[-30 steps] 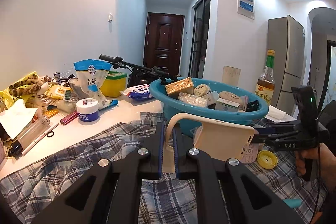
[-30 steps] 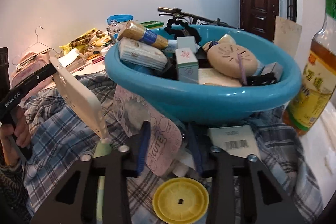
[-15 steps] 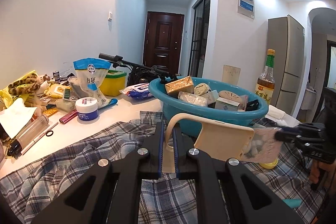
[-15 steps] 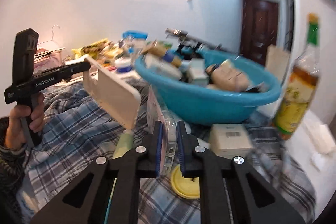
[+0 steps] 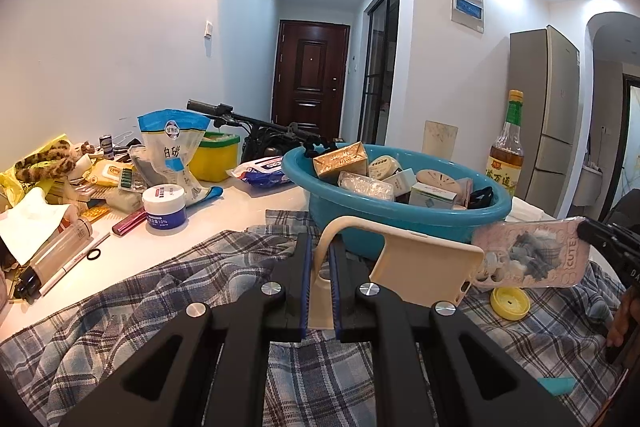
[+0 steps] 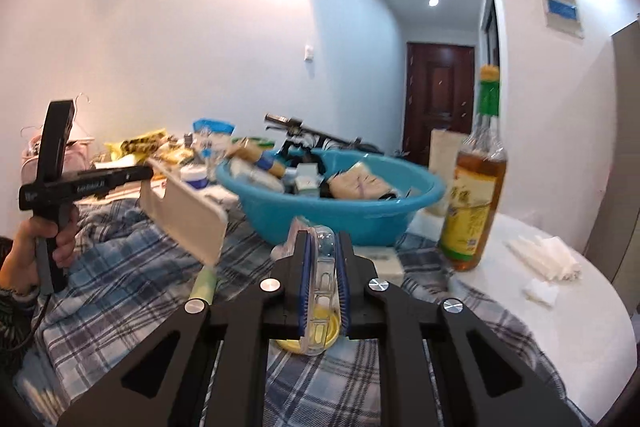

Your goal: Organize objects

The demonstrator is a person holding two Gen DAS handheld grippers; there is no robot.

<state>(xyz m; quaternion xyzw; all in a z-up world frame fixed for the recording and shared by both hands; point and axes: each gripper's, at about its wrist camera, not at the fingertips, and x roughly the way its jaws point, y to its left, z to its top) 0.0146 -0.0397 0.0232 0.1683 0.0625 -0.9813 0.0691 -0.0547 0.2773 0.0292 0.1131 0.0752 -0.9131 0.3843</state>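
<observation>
The clear pink phone case [image 5: 532, 255] is pinched edge-on between the fingers of the right gripper [image 6: 323, 291], its long axis running forward from them. The cream phone case [image 5: 420, 267] is pinched the same way in the left gripper [image 5: 320, 287]. The blue basin [image 6: 360, 215] lies just ahead of both; the right one seems nearer. Its rim is low, with open room above. The oil bottle [image 6: 476, 195] stands on the worktop, right of the fingers.

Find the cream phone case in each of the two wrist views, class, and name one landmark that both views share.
Left wrist view: the cream phone case sits at bottom centre, clamped in the left gripper, in front of the basin.
Right wrist view: the cream phone case is at middle left, held out over the plaid cloth.
Shared landmark: the blue basin.
</observation>
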